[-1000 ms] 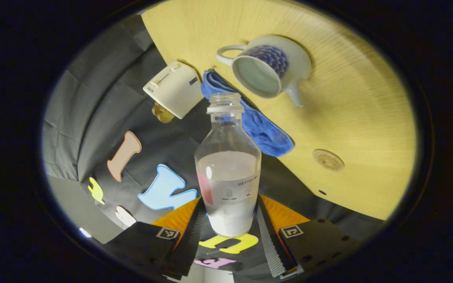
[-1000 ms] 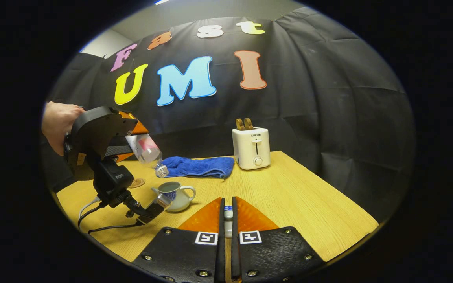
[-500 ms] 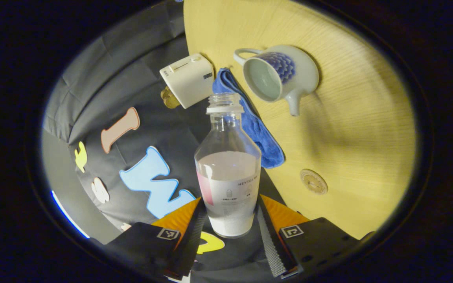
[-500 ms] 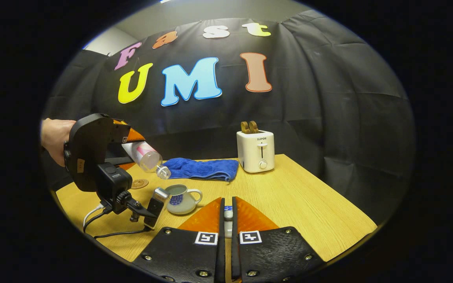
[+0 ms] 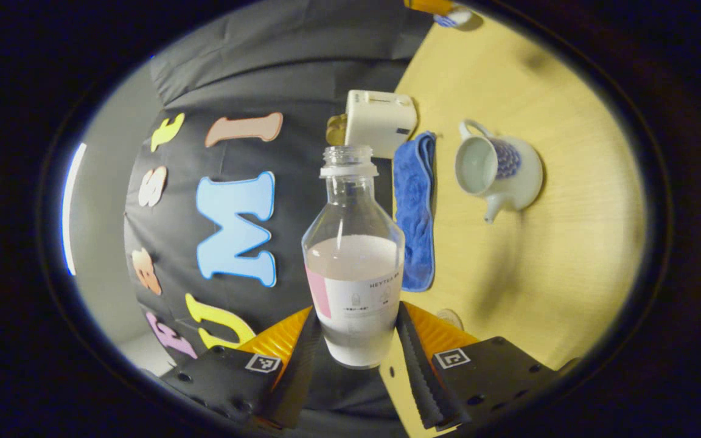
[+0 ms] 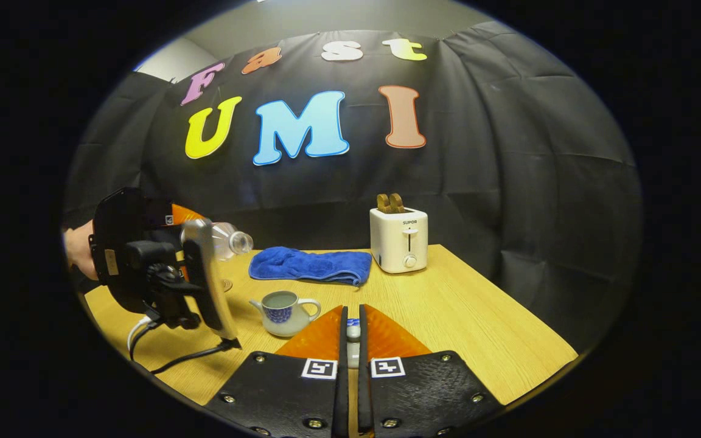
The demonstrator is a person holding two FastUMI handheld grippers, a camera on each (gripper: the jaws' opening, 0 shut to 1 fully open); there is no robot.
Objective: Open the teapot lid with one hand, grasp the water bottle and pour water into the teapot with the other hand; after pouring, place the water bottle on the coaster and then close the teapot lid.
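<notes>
Between the fingers of the left gripper point(image 5: 355, 322): the bottle point(image 5: 353, 267), clamped from both sides low on its body at the label, jaws spread only as wide as the bottle. Uncapped mouth pointing straight ahead of the jaws, with pale contents reaching about to the shoulder. Seen from the right gripper view, lying nearly level in the air and well above the table point(image 5: 569, 255), with a hand point(image 6: 76, 252) behind the gripper body and a cable point(image 6: 174, 359) trailing down to the tabletop. Just off the right finger in the left gripper view, half hidden by it: the coaster point(image 5: 449, 317), flat on the table. Farther ahead and right of the bottle's neck: a blue towel point(image 5: 416, 207), then the teapot point(image 5: 499, 173) past it, open-topped, lidless, spout toward the gripper side, apart from the bottle. Beyond the bottle's mouth: a white toaster point(image 5: 381, 121) at the table's back edge, with toast in its slots. Between the fingers of the right gripper point(image 6: 352, 322): the lid point(image 6: 353, 331), small, white and blue, pinched in a narrow slit with the jaws almost closed, held off the table. Ahead and slightly left of those jaws: the teapot, upright, handle to the right. Farther back, the towel and toaster side by side, near but not touching, in front of the black cloth wall.
</notes>
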